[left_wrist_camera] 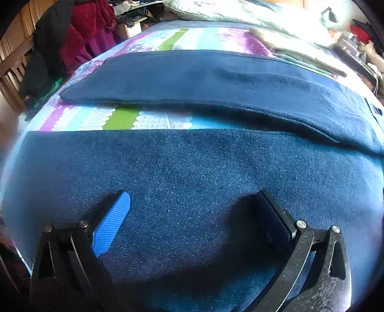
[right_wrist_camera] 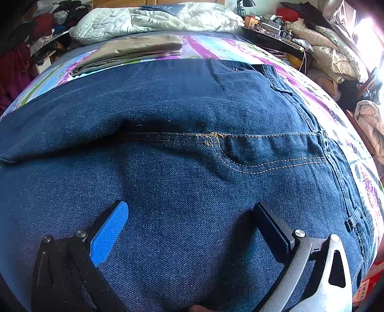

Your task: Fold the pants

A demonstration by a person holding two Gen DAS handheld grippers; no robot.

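Observation:
Dark blue denim pants (left_wrist_camera: pixel 192 172) lie spread flat on a bed, both legs stretched out leftward with a strip of bedsheet between them. My left gripper (left_wrist_camera: pixel 194 199) hovers open just over the near leg, its blue pad (left_wrist_camera: pixel 110 228) and black pad wide apart with only flat cloth below. In the right wrist view the pants' (right_wrist_camera: pixel 192 115) waistband, fly seam and front pocket stitching show at the right. My right gripper (right_wrist_camera: pixel 192 211) is open low over the near hip area, holding nothing.
The bedsheet (left_wrist_camera: pixel 148 120) is striped purple, green and light blue. A folded tan garment (right_wrist_camera: pixel 129 52) and a pale quilt (right_wrist_camera: pixel 148 19) lie at the far side. Dark red and black clothes (left_wrist_camera: pixel 79 36) hang at left; a cluttered desk (right_wrist_camera: pixel 276 28) stands at right.

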